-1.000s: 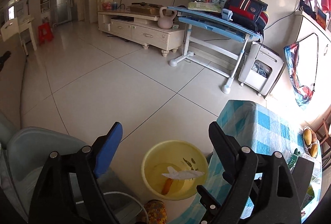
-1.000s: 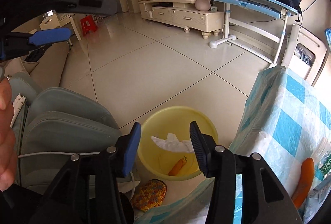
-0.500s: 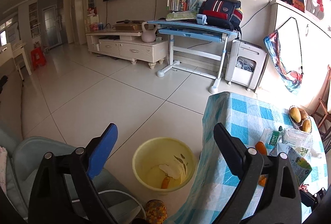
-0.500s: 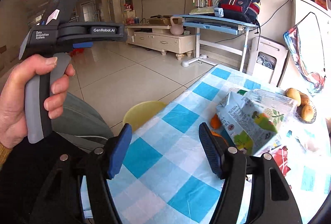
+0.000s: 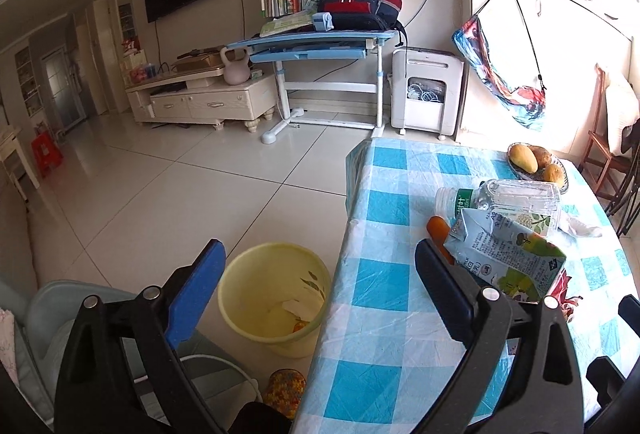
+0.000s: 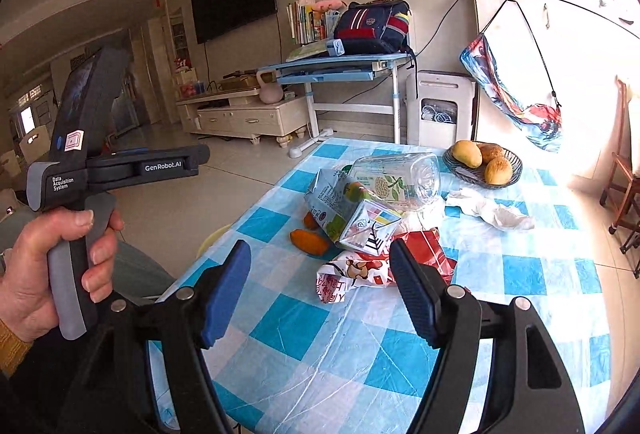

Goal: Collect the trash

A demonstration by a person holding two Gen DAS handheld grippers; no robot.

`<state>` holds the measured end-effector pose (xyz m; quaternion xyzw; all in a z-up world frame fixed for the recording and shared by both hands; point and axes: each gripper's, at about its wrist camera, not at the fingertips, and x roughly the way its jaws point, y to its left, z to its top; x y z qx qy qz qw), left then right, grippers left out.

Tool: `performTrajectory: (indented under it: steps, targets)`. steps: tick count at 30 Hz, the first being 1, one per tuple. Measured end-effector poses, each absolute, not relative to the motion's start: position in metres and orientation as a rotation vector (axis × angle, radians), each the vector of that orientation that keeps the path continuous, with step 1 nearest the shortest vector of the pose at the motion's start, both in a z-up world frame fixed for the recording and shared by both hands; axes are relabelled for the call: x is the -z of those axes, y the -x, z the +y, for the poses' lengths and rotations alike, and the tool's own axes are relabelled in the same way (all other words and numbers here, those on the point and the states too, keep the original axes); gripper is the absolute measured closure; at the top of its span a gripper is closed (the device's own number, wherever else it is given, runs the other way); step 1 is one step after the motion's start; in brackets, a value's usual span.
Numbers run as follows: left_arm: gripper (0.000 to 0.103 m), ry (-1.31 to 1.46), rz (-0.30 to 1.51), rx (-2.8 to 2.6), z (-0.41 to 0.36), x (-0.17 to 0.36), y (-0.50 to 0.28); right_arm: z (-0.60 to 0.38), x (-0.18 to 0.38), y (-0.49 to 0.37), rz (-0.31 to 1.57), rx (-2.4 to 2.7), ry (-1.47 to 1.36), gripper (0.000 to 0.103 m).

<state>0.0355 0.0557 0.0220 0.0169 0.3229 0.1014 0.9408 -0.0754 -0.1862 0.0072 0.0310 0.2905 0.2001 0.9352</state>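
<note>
My left gripper (image 5: 318,250) is open and empty, straddling the table's left edge above a yellow bucket (image 5: 256,334) on the floor. White paper and an orange scrap lie in the bucket. My right gripper (image 6: 320,246) hangs over the checked tablecloth (image 6: 340,334), its jaws opening with nothing between them. Just beyond its tips lie a red-white wrapper (image 6: 360,270), an orange peel piece (image 6: 310,242), a flattened drink carton (image 6: 348,209) and a clear plastic bottle (image 6: 396,173). A crumpled tissue (image 6: 488,207) lies further right. A hand (image 6: 52,246) holds the left gripper's handle.
A wire bowl (image 6: 516,163) of fruit stands at the table's far side. A pale green chair (image 5: 52,314) and a crocheted piece (image 5: 286,390) sit beside the bucket. A blue desk (image 5: 312,45), white appliance (image 5: 426,93) and wooden chair (image 6: 624,185) line the walls.
Both views swung right, from over the bucket onto the table. The right gripper's jaws spread wider and now face the trash pile. The left jaws widened slightly.
</note>
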Motion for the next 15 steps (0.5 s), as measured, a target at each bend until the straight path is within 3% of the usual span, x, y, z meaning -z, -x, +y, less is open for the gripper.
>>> performTrajectory:
  steps: [8, 15]
  targets:
    - [0.009, -0.070, 0.701, -0.146, 0.033, -0.012, -0.035, -0.207, -0.004, 0.075, 0.620, -0.315, -0.076, 0.031]
    - [0.008, -0.141, 0.971, 0.050, -0.010, 0.053, -0.068, -0.237, 0.009, 0.066, 0.680, -0.224, -0.118, 0.028]
